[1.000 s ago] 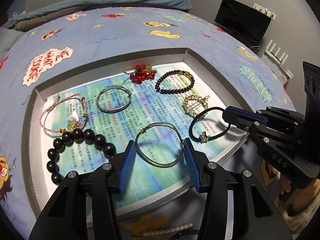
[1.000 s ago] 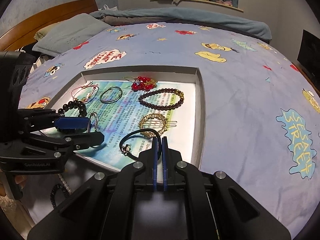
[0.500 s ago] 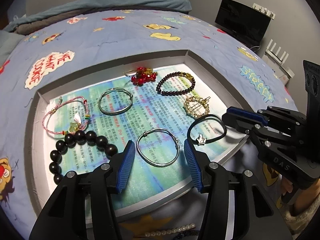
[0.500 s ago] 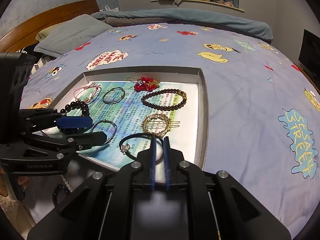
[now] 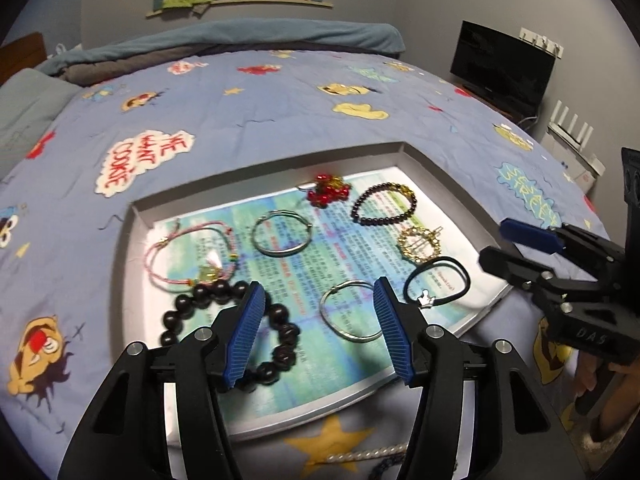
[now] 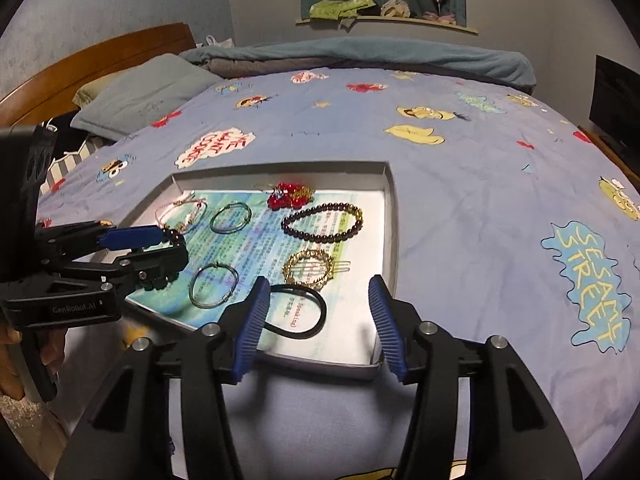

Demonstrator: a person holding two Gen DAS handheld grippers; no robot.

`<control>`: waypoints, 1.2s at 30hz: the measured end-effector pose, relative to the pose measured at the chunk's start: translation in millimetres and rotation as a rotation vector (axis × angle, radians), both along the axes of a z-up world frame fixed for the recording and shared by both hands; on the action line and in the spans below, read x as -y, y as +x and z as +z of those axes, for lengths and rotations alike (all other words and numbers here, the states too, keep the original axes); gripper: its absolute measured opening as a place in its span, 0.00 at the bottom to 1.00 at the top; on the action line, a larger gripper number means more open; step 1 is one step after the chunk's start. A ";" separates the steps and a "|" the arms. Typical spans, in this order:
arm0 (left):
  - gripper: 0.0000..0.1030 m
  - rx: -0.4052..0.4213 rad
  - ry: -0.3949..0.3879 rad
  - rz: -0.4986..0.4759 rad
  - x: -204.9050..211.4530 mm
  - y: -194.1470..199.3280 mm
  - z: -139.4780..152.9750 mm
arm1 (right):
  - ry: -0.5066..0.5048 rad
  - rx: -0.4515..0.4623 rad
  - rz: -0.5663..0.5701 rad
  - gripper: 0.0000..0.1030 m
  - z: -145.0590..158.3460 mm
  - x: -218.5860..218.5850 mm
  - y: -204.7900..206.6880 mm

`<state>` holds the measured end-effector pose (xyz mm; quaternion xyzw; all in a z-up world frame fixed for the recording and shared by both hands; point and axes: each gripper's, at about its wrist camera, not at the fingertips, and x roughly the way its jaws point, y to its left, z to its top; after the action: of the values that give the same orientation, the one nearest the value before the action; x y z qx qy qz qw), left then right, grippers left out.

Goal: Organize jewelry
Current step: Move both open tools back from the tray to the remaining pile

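Note:
A grey tray (image 5: pixel 136 216) on the bed holds jewelry laid on a printed sheet. Near my open left gripper (image 5: pixel 318 330) lie a silver bangle (image 5: pixel 349 314) and a big black bead bracelet (image 5: pixel 224 316). A black hair tie with a small charm (image 5: pixel 436 282) lies at the tray's near right; it also shows in the right wrist view (image 6: pixel 298 312). My right gripper (image 6: pixel 316 322) is open and empty, just above the tray's near edge (image 6: pixel 332 368). Further back lie a gold hair clip (image 5: pixel 420 242), a dark bead bracelet (image 5: pixel 382 204), red beads (image 5: pixel 326 192), a second bangle (image 5: pixel 280 232) and a pink cord bracelet (image 5: pixel 192 256).
A pearl strand (image 5: pixel 360 454) and a dark bead strand (image 5: pixel 386 468) lie on the blue bedspread (image 5: pixel 280 112) in front of the tray. A pillow (image 6: pixel 140 96) and wooden headboard (image 6: pixel 80 64) are at the far left, a monitor (image 5: pixel 502 68) at the far right.
My right gripper has opened and let go of the black hair tie, which now lies in the tray. Both grippers have pulled back and risen a little from the tray.

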<state>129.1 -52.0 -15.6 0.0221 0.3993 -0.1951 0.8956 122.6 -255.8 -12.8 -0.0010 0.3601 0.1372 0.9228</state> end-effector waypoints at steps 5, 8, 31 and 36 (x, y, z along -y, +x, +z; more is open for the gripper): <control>0.74 0.027 -0.005 0.046 -12.0 -8.3 9.0 | 0.031 0.032 -0.008 0.72 9.1 0.8 -5.6; 0.87 0.050 -0.008 0.090 -22.3 -15.6 12.8 | 0.058 0.078 -0.036 0.96 15.7 4.8 -10.5; 0.92 0.133 0.079 0.307 -99.1 -89.9 40.4 | 0.022 0.120 -0.080 0.95 38.9 2.9 -60.9; 0.92 0.101 0.059 0.313 -100.7 -99.3 28.3 | -0.017 0.111 -0.029 0.95 30.3 -12.2 -84.7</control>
<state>29.8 48.6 12.7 -0.0043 0.3581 -0.0401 0.9328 37.9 -243.7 17.5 -0.0114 0.3096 0.1205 0.9431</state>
